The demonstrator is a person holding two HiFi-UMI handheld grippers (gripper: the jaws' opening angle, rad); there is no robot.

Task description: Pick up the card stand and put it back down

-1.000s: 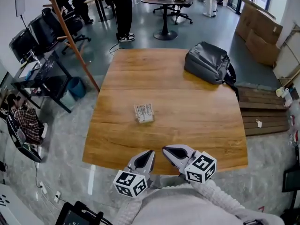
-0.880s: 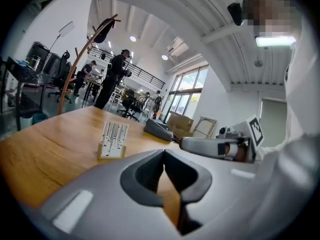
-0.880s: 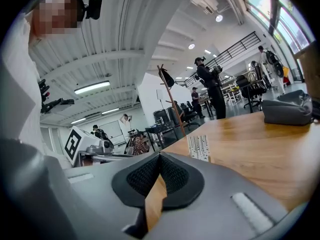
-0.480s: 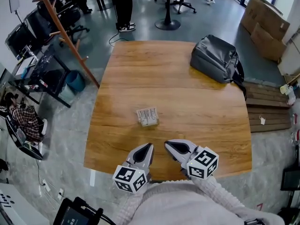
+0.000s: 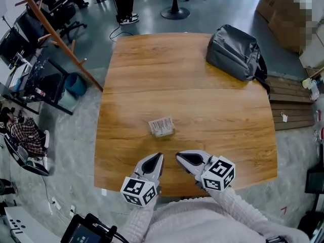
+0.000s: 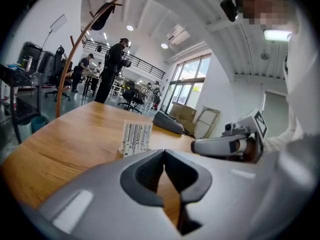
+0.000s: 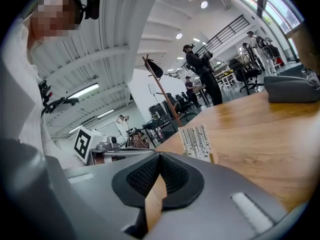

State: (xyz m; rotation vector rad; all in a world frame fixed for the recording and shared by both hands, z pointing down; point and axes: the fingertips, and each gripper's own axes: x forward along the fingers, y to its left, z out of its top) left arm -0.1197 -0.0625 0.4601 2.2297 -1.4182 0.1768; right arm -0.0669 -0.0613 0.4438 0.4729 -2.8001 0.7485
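Note:
The card stand (image 5: 162, 127), a small wooden base holding a white card with dark stripes, stands upright near the middle of the wooden table (image 5: 202, 100). It also shows in the left gripper view (image 6: 136, 138) and the right gripper view (image 7: 196, 143), ahead of each pair of jaws. My left gripper (image 5: 159, 157) hovers over the table's near edge, just short of the stand, shut and empty. My right gripper (image 5: 179, 158) sits beside it to the right, its jaws closed tip to tip with nothing held. Neither touches the stand.
A grey backpack (image 5: 235, 52) lies at the table's far right corner. A wooden pallet (image 5: 288, 113) is on the floor to the right. A slanted wooden pole (image 5: 61, 39), office chairs and a blue bin (image 5: 76, 84) stand left. A person's legs (image 5: 124, 4) are beyond the far edge.
Both grippers have moved forward over the near table edge and slightly down, closing the distance to the card stand. The stand has not moved.

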